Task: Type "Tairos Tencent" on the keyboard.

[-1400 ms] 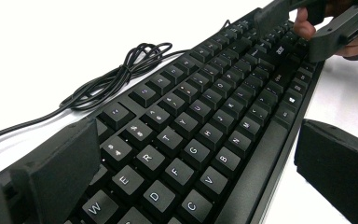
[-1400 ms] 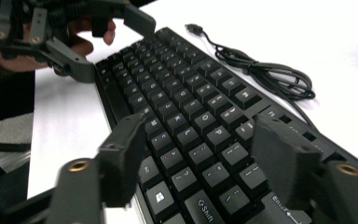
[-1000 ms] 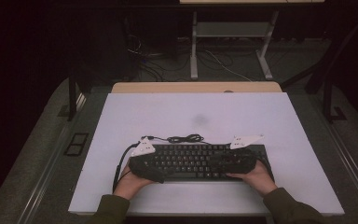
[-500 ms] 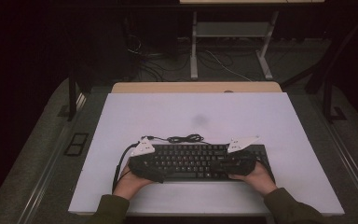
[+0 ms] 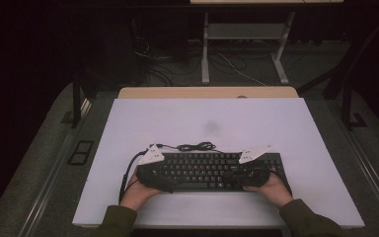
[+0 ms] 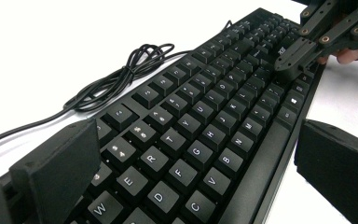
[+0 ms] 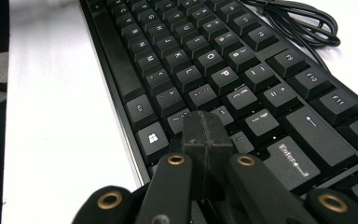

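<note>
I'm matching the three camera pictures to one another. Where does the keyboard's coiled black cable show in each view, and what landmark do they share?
High view: the coiled cable lies on the white table just beyond the keyboard, mid-picture.
Left gripper view: the coil sits upper left, beside the keyboard's far edge.
Right gripper view: the coil sits in the top right corner.
Shared landmark: the black keyboard itself.

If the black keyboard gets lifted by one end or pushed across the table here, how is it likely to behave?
The keyboard looks like one flat, rigid slab, so it should probably lift without sagging. Its low, wide body is unlikely to tip or roll; pushed, it would likely slide on the smooth white table. The loose coiled cable is floppy and would probably trail behind.
</note>
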The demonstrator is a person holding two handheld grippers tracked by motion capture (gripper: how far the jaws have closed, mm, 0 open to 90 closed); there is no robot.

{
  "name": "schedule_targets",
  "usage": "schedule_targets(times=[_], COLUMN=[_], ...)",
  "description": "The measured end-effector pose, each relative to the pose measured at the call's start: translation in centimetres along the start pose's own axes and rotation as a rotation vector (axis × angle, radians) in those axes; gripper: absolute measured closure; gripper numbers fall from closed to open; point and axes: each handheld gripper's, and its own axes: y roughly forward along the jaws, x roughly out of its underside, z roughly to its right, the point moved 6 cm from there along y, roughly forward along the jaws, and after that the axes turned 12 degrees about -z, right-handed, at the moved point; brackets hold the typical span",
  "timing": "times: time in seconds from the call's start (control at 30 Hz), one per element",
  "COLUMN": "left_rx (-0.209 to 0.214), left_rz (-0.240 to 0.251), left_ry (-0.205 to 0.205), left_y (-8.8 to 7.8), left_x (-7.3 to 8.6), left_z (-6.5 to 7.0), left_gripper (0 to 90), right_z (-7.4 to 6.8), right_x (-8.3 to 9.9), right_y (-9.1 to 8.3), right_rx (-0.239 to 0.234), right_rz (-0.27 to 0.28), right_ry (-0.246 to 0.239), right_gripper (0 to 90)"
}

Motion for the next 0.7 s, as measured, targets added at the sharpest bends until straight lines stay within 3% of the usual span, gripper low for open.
schedule_targets(times=[0.7], left_rx=[0.009], left_rz=[-0.002], left_ry=[0.007], left_y=[0.7], left_x=[-1.6], left_z=[-0.4], left_gripper=[0.0], right_z=[0.0], right_x=[0.1], right_y=[0.2], right_rx=[0.002], right_rz=[-0.008], right_ry=[0.007], right_gripper=[89.3])
